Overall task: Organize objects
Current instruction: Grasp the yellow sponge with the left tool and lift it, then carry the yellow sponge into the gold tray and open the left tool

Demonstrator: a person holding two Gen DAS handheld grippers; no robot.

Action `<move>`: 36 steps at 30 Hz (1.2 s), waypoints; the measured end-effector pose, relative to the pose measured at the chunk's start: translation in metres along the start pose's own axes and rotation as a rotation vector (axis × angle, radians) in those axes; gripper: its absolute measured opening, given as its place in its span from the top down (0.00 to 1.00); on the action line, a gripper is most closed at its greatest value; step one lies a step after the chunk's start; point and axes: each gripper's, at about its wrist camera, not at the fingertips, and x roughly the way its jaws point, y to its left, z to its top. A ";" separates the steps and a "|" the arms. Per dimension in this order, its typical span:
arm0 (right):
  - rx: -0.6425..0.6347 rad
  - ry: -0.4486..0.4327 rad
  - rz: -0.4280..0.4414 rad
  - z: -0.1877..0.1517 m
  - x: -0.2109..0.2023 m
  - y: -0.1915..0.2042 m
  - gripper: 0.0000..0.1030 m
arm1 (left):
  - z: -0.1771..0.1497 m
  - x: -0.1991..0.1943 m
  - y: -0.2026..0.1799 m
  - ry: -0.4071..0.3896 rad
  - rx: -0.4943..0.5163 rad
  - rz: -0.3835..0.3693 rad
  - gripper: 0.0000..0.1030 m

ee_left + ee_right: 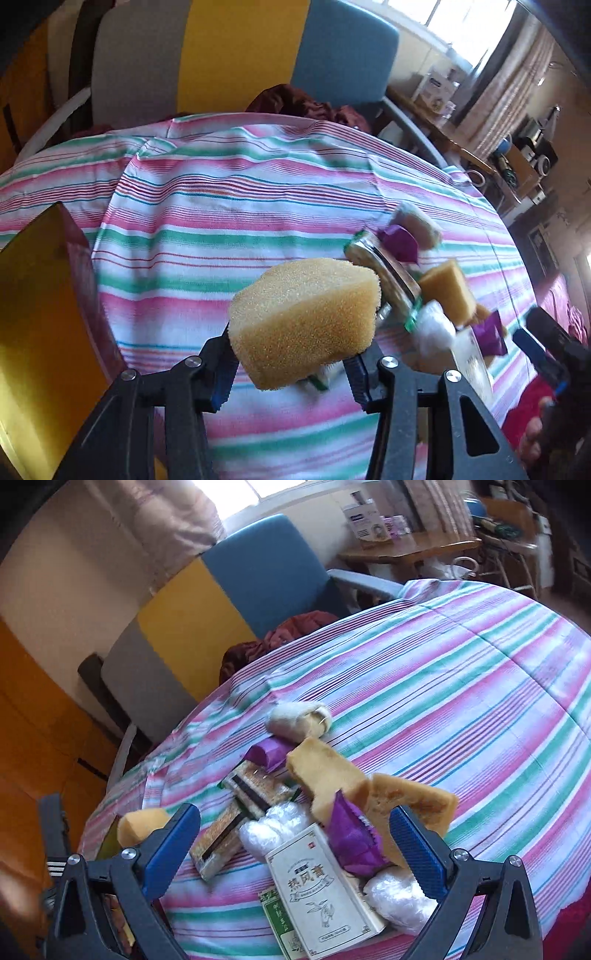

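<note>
Yellow foam fills your left gripper point(291, 363); its jaws are clamped on the sponge point(304, 321), which rides clear above the striped surface point(221, 206); I judge it feather-light and springy, so a pinch across its lower sides should do, and a harder squeeze would only crush it; expect it to spring back on release. At the far left edge stands a yellow box point(37, 314) with a dark red side, just beside your left jaw; whether it is the bin for these things I cannot tell. Ahead and to the left, the cloth lies bare right up to the far edge, so that is your open room for moving.

Moving right, the pile sits near the right-hand and near edges: a green-trimmed packet point(236, 812), purple wrappers point(351, 838), two more foam blocks point(328, 775), crinkled clear-plastic bundles point(273, 823) and a white printed carton point(321, 890); they overlap and touch, so lifting one may drag its neighbour; the plastic bundles look slippery, the carton stiff and best taken across its narrow sides.

Your right gripper point(295, 849) hovers over that pile, jaws wide apart and holding nothing; the near edge lies close below it, so nudged things could slide off there.
</note>
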 end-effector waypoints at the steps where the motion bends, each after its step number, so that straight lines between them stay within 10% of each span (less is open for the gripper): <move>1: -0.018 0.012 0.004 -0.001 0.002 0.003 0.00 | -0.004 -0.006 -0.001 -0.011 0.011 -0.001 0.51; 10: -0.090 0.051 0.012 -0.009 0.009 0.015 0.00 | -0.051 -0.067 0.003 -0.125 0.101 -0.005 0.51; 20: 0.140 0.048 0.064 0.002 -0.007 -0.026 0.14 | -0.094 -0.109 0.035 -0.173 0.087 -0.019 0.51; 36: -0.016 0.214 -0.266 -0.018 -0.022 -0.045 0.46 | -0.119 -0.135 0.075 -0.213 0.004 -0.041 0.51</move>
